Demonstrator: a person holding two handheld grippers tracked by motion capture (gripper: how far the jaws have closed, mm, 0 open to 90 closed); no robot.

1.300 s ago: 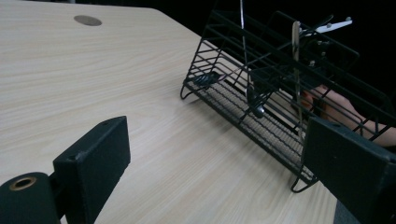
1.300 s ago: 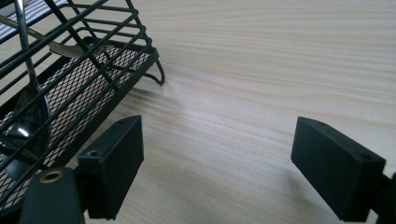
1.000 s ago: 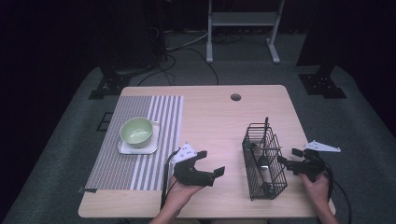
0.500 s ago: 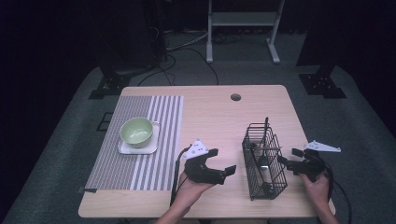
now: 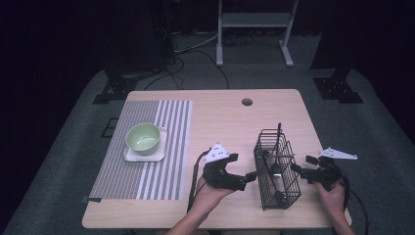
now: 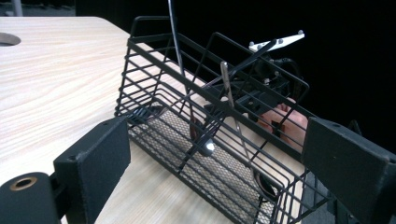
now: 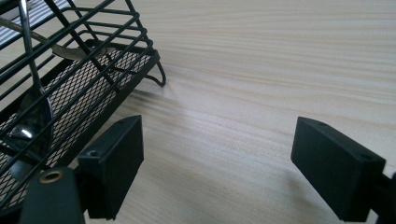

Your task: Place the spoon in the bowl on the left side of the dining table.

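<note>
Beside the wire basket (image 5: 277,169), both tongs open

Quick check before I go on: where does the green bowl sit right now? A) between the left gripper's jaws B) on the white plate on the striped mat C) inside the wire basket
B: the green bowl rests on the white plate atop the striped mat, apart from the wire basket.

Black two-jaw left gripper (image 5: 243,179), right gripper (image 5: 299,171), grey three-cornered plates, black trailing cables
</note>
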